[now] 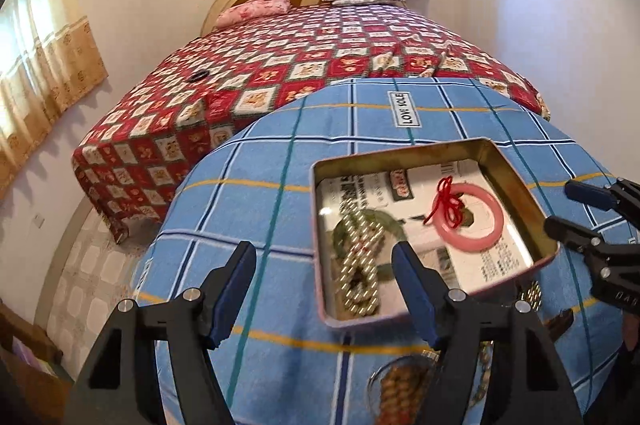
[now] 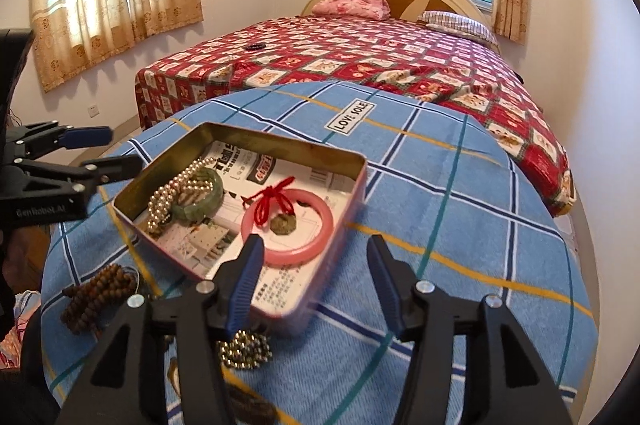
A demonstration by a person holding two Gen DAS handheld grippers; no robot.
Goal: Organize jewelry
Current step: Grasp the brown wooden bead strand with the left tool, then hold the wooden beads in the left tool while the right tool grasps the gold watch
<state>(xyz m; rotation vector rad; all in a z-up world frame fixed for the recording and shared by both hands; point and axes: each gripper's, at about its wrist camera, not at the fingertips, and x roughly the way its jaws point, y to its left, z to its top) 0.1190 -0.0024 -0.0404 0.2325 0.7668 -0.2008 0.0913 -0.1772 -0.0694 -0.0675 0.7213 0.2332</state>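
Blue checked cloth [image 2: 460, 225], tin [image 2: 352, 185], pink bangle [image 2: 320, 229]

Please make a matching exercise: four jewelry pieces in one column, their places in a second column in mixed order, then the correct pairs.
1. pink bangle
2. pearl strand
3. brown bead bracelet
4. metallic bead bracelet

A. on the cloth, against the tin's near corner
B. in the tin, around the red cord
C. on the cloth, left of the tin
D. in the tin, over the green bangle

Pairs: 1-B, 2-D, 3-C, 4-A
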